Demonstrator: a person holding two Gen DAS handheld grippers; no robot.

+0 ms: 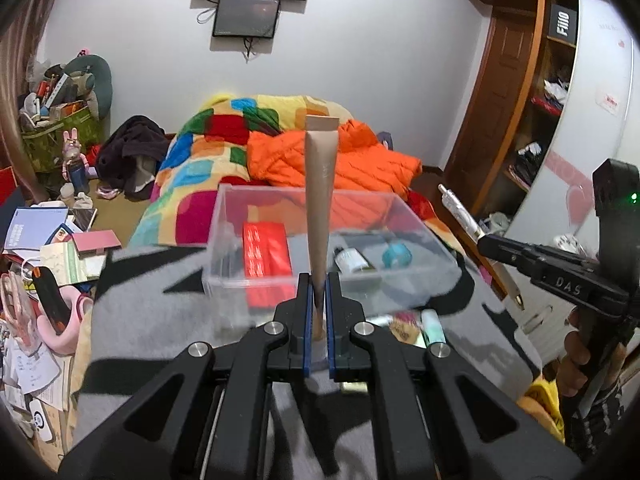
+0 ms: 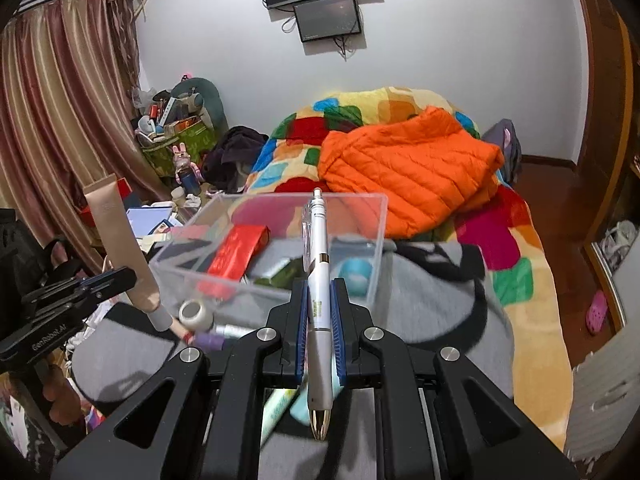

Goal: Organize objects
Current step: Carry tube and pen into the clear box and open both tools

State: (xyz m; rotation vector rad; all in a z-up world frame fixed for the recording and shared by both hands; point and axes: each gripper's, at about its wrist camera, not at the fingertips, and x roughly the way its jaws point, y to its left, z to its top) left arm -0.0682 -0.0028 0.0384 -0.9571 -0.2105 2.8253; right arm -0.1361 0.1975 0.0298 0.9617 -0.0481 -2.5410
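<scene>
- Grippers both carry loads: the left gripper (image 1: 319, 300) has its jaws pinched on a tan cosmetic tube (image 1: 320, 200) near its cap end, crimped tail pointing up; the right gripper (image 2: 320, 312) is clamped on a white pen (image 2: 320, 280) around mid-barrel, metal tip toward the camera.
- Tube and pen hang above the near edge of the grey blanket (image 2: 432, 300), just short of the clear plastic box (image 1: 224, 240) that sits on it.
- Inside the box lie a red carton (image 1: 266, 256), a small dark bottle (image 1: 352, 260) and a teal roll (image 1: 397, 255); a tape roll (image 2: 196, 314) and other small items lie loose on the blanket by the box's near wall.
- Handling, as I judge it: the tube looks light and soft-walled, so a hold near the stiffer cap shoulder avoids squeezing out contents.
- The pen looks light, rigid and smooth; it could pivot or slip in the pads, so mid-barrel is the balanced place to hold it.
- Box walls look thin and light; a knock may shift the box.
</scene>
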